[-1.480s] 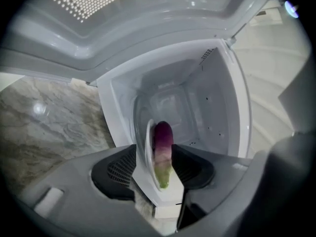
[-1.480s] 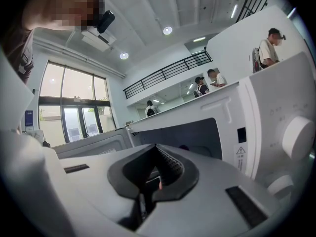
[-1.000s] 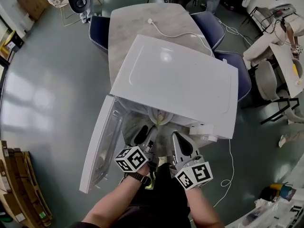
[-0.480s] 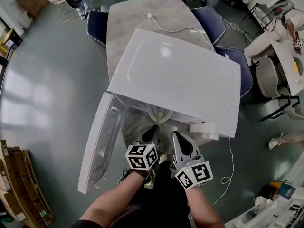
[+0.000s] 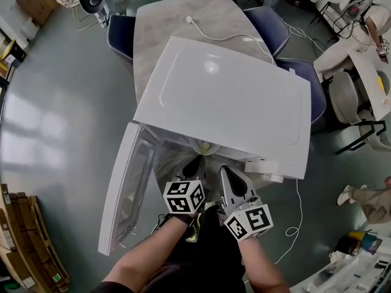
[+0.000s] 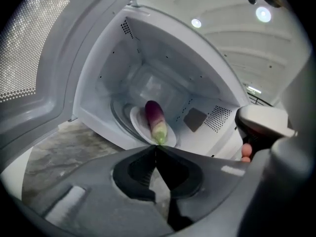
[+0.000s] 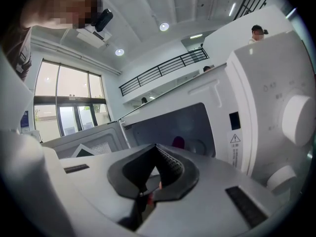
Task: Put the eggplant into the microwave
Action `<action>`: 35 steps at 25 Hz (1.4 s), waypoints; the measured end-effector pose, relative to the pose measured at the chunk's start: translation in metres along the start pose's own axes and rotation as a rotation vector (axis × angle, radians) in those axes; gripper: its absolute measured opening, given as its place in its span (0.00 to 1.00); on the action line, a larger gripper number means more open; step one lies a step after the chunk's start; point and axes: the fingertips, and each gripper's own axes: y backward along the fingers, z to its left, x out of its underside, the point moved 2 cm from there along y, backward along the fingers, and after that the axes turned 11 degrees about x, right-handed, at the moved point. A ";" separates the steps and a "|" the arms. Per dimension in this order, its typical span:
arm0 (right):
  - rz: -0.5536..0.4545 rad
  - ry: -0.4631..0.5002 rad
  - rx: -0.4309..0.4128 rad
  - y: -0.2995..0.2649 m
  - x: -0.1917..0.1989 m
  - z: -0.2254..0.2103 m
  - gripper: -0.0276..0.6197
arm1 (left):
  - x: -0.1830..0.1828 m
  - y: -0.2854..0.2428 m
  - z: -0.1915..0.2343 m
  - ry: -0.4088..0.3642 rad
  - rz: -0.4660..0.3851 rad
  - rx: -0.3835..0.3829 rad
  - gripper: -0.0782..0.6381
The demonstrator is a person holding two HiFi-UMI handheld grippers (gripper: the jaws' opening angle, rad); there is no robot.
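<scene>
The eggplant (image 6: pixel 155 119), purple with a pale green end, lies on a white plate (image 6: pixel 138 125) inside the open white microwave (image 5: pixel 226 99). In the right gripper view only its purple tip (image 7: pixel 178 142) shows inside the cavity. My left gripper (image 6: pixel 156 146) is shut and empty, just outside the opening with its tips pointing at the eggplant's green end. In the head view the left gripper (image 5: pixel 198 162) and the right gripper (image 5: pixel 225 171) hang side by side before the opening. My right gripper (image 7: pixel 156 145) is shut too, with nothing in it.
The microwave door (image 5: pixel 125 188) hangs open to the left. The control panel with round knobs (image 7: pixel 296 120) is right of the opening. The microwave stands on a marble table (image 5: pixel 162 23) with a white cord (image 5: pixel 220 41). Dark chairs (image 5: pixel 269 29) flank the table.
The left gripper's jaws, spread a second ago, have shut. That gripper has rolled and drawn slightly down and right. The right gripper has barely shifted.
</scene>
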 end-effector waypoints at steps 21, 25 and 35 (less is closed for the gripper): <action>0.029 -0.001 0.010 -0.012 -0.003 -0.001 0.05 | -0.025 -0.013 0.013 -0.012 -0.006 -0.030 0.12; 0.040 -0.004 0.008 -0.006 -0.013 0.007 0.05 | -0.030 0.005 -0.008 -0.014 -0.004 0.009 0.12; 0.033 -0.002 -0.002 0.034 -0.069 0.034 0.05 | -0.086 0.085 -0.105 -0.162 -0.056 0.099 0.12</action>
